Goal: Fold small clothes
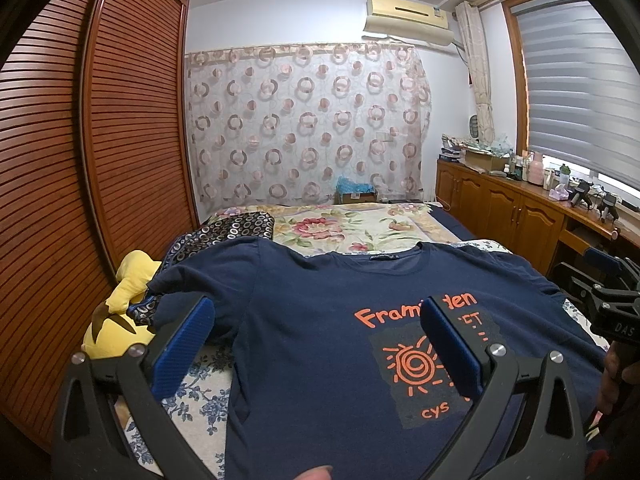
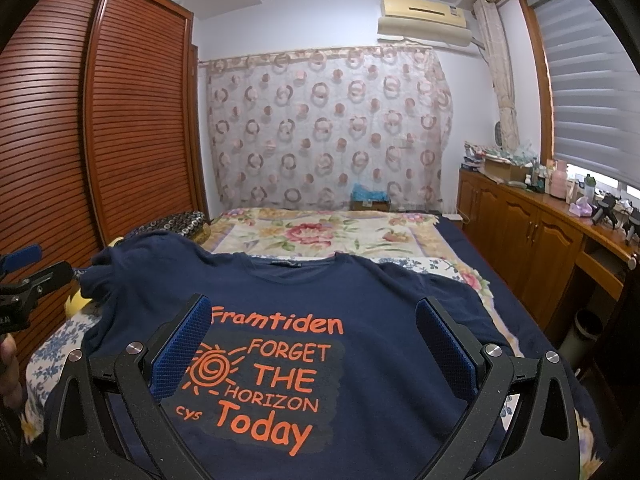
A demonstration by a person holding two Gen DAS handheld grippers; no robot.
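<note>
From the left wrist camera, a navy blue cotton T-shirt with orange printed lettering (image 1: 320, 340) lies face up and spread flat on the bed with the floral-print cover (image 1: 192, 396), collar toward the far end, one sleeve reaching the bed's left edge beside a yellow plush toy (image 1: 124, 312). The left gripper (image 1: 316, 320) hovers above the shirt's left half, jaws wide apart and gripping nothing. The right gripper (image 1: 612, 300) shows only partly at the frame's right edge.

From the right wrist camera, the same shirt (image 2: 360, 288) lies unfolded, its full slogan readable, the hem nearest the bed's near edge. The right gripper (image 2: 312, 324) hangs over the print, jaws spread wide, empty. The left gripper (image 2: 32, 276) is visible at the left edge.

No fold appears made; by this evidence the task stands at its start, sleeves and body all remaining.
</note>
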